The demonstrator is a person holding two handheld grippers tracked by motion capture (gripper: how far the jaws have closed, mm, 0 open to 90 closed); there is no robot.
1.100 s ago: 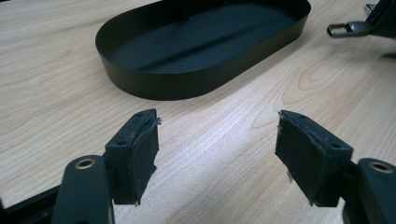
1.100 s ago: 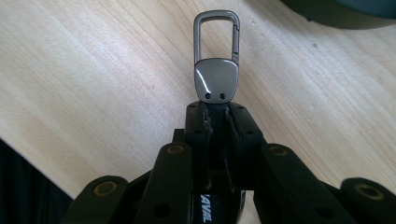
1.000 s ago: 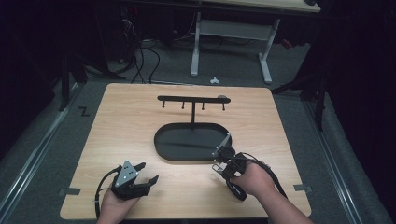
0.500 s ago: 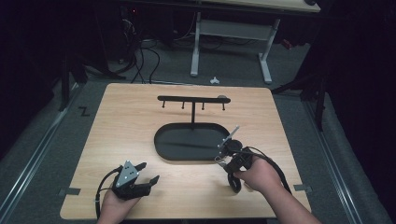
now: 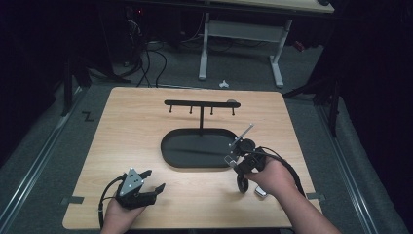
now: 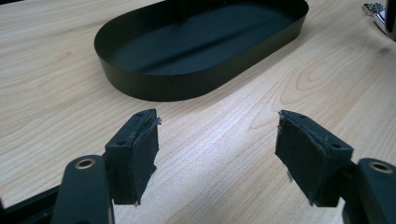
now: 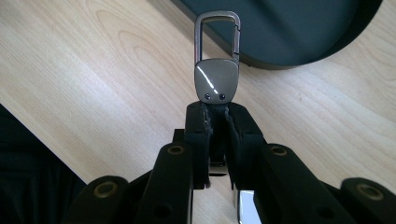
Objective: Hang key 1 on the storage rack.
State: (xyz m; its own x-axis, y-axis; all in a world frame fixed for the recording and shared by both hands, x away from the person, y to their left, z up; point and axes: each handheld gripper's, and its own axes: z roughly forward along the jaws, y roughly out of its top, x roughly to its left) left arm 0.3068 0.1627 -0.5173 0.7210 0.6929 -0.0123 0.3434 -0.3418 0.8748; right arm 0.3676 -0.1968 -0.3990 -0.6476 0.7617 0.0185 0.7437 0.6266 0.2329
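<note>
A silver carabiner key clip (image 7: 217,46) sticks out past the tips of my right gripper (image 7: 216,114), whose jaws are shut on the strap end just below its plate. From above, the clip (image 5: 243,134) points up and away, over the right end of the black oval tray (image 5: 168,156). My right gripper (image 5: 237,155) hangs above the table there, and a loop of the keychain (image 5: 241,184) dangles under the hand. A black rack with several hooks (image 5: 201,103) rises from the tray's back. My left gripper (image 5: 153,179) rests near the front left, open with nothing between its pads (image 6: 140,154).
The wooden table (image 5: 126,126) ends close in front of both hands. The tray's wall (image 6: 154,88) lies just ahead of the left gripper. Beyond the far edge are desk legs (image 5: 203,53), cables (image 5: 146,58) and a small white object (image 5: 223,84) on the floor.
My right gripper has risen from the table beside the tray, with the key clip in it, and shifted slightly right. The left gripper has stayed put.
</note>
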